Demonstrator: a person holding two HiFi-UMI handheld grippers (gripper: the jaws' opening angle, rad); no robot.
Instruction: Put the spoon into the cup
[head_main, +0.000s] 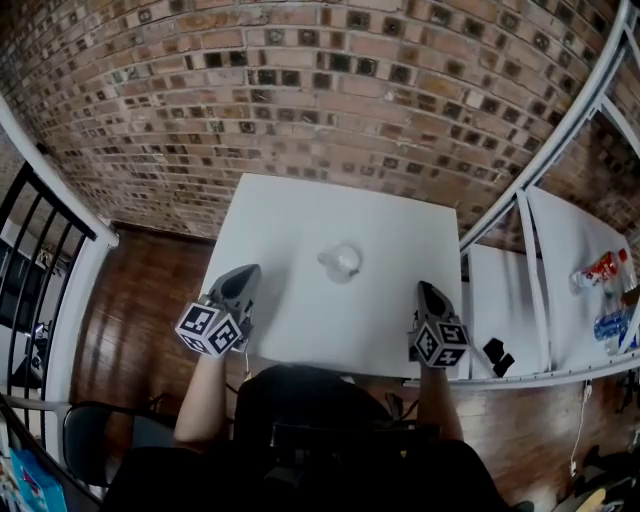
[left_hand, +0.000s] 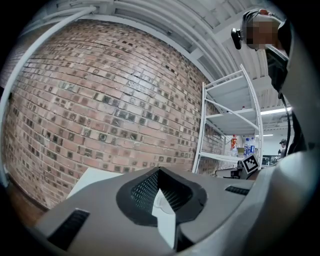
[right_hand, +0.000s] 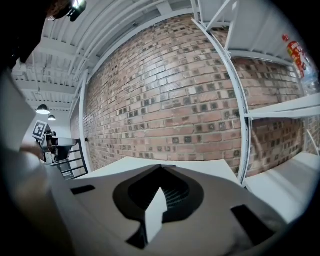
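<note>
A small clear cup (head_main: 341, 262) stands near the middle of the white table (head_main: 300, 210). No spoon shows apart from it; whether one is inside the cup I cannot tell. My left gripper (head_main: 243, 281) hovers at the table's near left edge, jaws shut and empty. In the left gripper view the closed jaws (left_hand: 159, 171) point level toward the brick wall, with a faint outline of the cup (left_hand: 163, 203) in the window below the tips. My right gripper (head_main: 428, 295) is over the near right corner, shut with nothing in it. Its jaw tips (right_hand: 160, 166) meet over the table.
A white metal shelf rack (head_main: 530, 200) stands right of the table, with bottles (head_main: 600, 270) and a black object (head_main: 497, 355) on its shelves. A brick wall (head_main: 320, 90) runs behind. A black railing (head_main: 40, 260) and a chair (head_main: 100, 430) are at the left.
</note>
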